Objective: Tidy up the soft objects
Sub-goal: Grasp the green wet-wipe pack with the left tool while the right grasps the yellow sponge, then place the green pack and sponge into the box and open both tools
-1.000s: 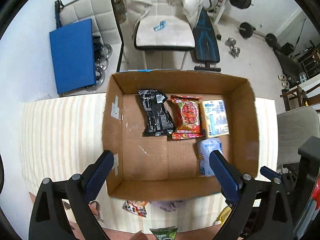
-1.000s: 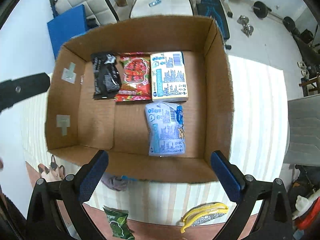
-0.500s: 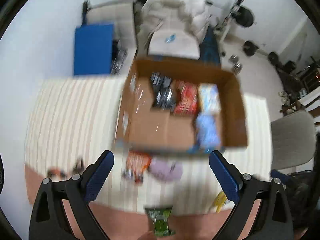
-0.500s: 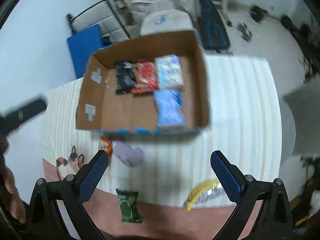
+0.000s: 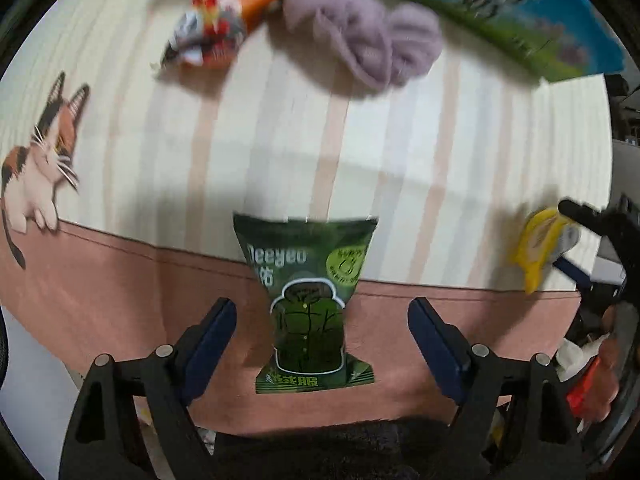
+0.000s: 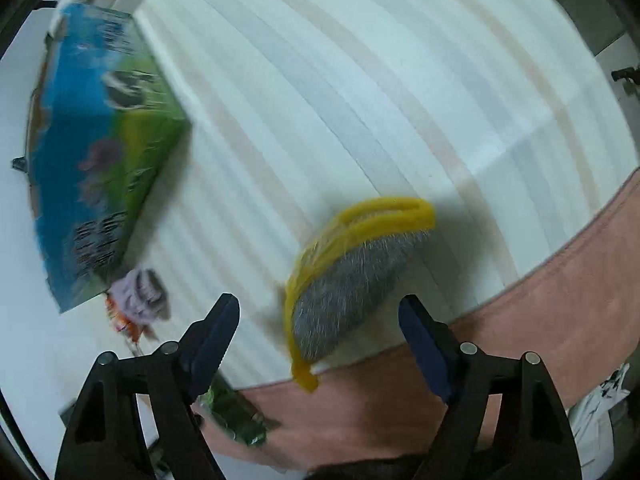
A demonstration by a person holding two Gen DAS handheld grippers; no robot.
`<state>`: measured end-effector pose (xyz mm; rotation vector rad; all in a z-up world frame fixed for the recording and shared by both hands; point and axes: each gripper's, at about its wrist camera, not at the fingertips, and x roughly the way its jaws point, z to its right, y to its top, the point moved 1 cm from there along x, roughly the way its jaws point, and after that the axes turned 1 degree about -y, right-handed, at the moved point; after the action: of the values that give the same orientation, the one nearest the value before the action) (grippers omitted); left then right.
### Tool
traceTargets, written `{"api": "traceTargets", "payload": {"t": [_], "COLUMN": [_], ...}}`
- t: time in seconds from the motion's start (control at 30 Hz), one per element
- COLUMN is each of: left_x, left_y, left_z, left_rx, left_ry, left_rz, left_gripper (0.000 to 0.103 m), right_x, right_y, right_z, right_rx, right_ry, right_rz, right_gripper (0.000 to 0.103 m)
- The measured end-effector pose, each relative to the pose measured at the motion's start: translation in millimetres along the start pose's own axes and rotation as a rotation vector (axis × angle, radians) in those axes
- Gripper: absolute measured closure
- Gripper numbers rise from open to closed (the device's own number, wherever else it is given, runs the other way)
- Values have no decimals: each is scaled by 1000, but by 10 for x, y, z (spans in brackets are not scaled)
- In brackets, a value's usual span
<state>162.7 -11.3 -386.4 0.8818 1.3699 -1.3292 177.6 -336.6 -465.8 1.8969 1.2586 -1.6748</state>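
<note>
Left wrist view: the left claw (image 5: 322, 322) is spread wide and released, its two blue fingers (image 5: 212, 334) standing either side of a green packet (image 5: 308, 292) without touching it. The packet lies at the near edge of the surface (image 5: 280, 140), half on the striped cloth and half on its pink border. Toward the far edge sit a crumpled lilac soft object (image 5: 364, 40) and, just beside it, a red-and-orange packet (image 5: 224, 20); both are blurred. A printed blue-and-green box wall (image 5: 520, 8) runs behind them. A cat figure (image 5: 40, 160) is printed at the left edge.

Right wrist view: the right claw (image 6: 319, 326) is likewise released, its fingers bracketing a grey fuzzy item with a yellow rim (image 6: 352, 276) that lies near the near right edge of the surface (image 6: 360, 80); contact with the fingers is not evident, though motion blur leaves this uncertain. The same box wall (image 6: 100, 160) appears at left.
</note>
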Motion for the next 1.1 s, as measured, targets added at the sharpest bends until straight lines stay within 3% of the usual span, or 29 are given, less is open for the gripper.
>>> {"api": "traceTargets", "payload": {"t": [0.07,0.23,0.37,0.43,0.53,0.63,0.7,0.73,0.8,0.83,0.97,1.1], "left_x": [63,174,257,305,371,499,576,559,530,513,375,-134], "left_y": [-22,-67,-96,-98,-104,-128,-137,-135,-147,-150,-200,-227], "left_z": [9,14,-3,6,44,47,81,104,161,171,203,329], "left_rx": [5,1,2,5,12,15,26,33,49,48,46,63], "left_ry": [8,12,-1,-14,-18,-16,7,19,52,44,32,-51], "left_rz": [-8,-13,-34,-45,-56,-60,-70,-56,-31,-27,4,78], "left_gripper": [16,16,16,16,16,18,45,48,69,69,71,71], "right_x": [125,211,415,479,430,343,360,410,490,548,548,285], "right_y": [22,-179,-532,-622,-722,-823,-865,-901,-907,-942,-1072,-1221], "right_z": [-54,-364,-530,-544,-567,-495,-428,-377,-313,-267,-249,-488], "right_rx": [-22,-290,-577,-628,-635,-580,-552,-527,-493,-473,-485,-528], "right_ry": [-27,-144,-302,-333,-310,-292,-301,-312,-328,-325,-313,-248], "right_rz": [-19,-68,-160,-186,-146,-104,-102,-97,-97,-103,-90,-61], "right_gripper": [43,47,47,45,28,27,27,27,30,48,52,53]}}
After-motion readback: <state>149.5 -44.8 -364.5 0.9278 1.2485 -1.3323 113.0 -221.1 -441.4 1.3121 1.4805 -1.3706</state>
